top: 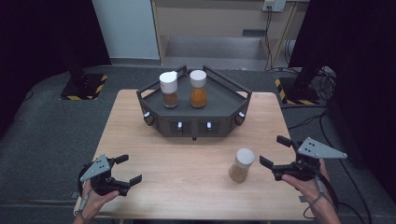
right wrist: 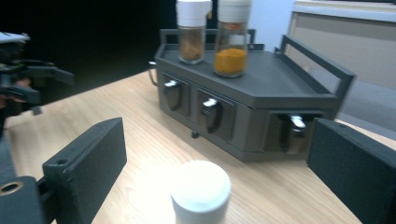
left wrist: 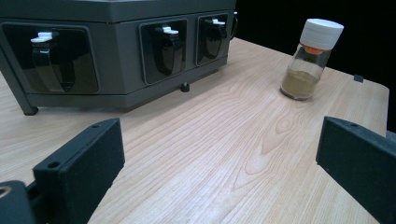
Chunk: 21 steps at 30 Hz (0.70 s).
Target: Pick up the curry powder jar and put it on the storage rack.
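Observation:
A glass spice jar [top: 242,165] with a white cap and tan powder stands on the wooden table at the front right; the same spice jar [left wrist: 309,58] shows far off in the left gripper view. Its white cap [right wrist: 201,190] rises low between my right gripper's jaws, apart from both. My right gripper [top: 275,151] is open just right of the jar. My left gripper [top: 129,169] is open at the front left with nothing between its jaws. On the dark rack [top: 194,119] stand a brown-spice jar [top: 169,88] and an orange-spice jar [top: 198,88].
The dark rack [right wrist: 280,88] has a raised rail and several small drawers with white-tipped handles across its front. Bare wooden tabletop [top: 182,163] lies between the two grippers. Dark stands and cables sit on the floor beyond the table.

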{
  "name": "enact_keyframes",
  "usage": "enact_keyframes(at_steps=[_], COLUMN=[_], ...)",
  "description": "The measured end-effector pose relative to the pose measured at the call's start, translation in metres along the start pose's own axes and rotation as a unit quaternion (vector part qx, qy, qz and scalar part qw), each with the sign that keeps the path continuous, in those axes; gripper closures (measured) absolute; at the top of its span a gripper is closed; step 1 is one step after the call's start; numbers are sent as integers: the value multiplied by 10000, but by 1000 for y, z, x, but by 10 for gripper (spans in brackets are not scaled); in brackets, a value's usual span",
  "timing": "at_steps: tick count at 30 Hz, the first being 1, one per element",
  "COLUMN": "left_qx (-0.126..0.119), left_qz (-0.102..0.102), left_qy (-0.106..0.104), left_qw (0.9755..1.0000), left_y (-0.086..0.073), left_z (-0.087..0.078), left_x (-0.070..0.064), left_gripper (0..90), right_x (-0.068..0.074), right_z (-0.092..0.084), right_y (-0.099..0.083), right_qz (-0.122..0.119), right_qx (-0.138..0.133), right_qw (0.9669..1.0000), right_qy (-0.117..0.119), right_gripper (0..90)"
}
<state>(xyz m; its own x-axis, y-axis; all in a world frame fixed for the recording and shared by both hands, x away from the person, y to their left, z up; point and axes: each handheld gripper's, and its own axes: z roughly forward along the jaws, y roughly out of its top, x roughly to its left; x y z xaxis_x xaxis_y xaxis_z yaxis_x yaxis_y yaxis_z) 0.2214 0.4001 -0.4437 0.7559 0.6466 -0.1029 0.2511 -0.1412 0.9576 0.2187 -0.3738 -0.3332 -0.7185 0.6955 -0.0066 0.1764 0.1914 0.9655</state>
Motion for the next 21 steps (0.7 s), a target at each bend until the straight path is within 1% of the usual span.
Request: enact_keyframes(at_steps=[2,6,9,14,21], left_qx=[0,2,-13,-26,-38], left_qz=[-3,5,-8,-3,4], left_qy=[8,15,21,32,52], left_qw=[10000,10000,10000,10000,10000], left_y=[0,0,0,-1,-1], left_z=[0,-1,-1,-2,-2], left_x=[0,0,0,-1,-1], left_gripper=[3,2,2,2,2], right_x=[4,9,11,15,20], right_z=[-2,-7,-10,-16,-21], right_y=[-5,-16,-25,-41,-64], right_qz=[-47,-20,81,210,397], right_qx=[12,9,12,30,66], right_qw=[9999,9992,9984,9967,9943], right_qy=[-154,-395,-567,-778,-989], right_gripper=[54,54,54,51,49])
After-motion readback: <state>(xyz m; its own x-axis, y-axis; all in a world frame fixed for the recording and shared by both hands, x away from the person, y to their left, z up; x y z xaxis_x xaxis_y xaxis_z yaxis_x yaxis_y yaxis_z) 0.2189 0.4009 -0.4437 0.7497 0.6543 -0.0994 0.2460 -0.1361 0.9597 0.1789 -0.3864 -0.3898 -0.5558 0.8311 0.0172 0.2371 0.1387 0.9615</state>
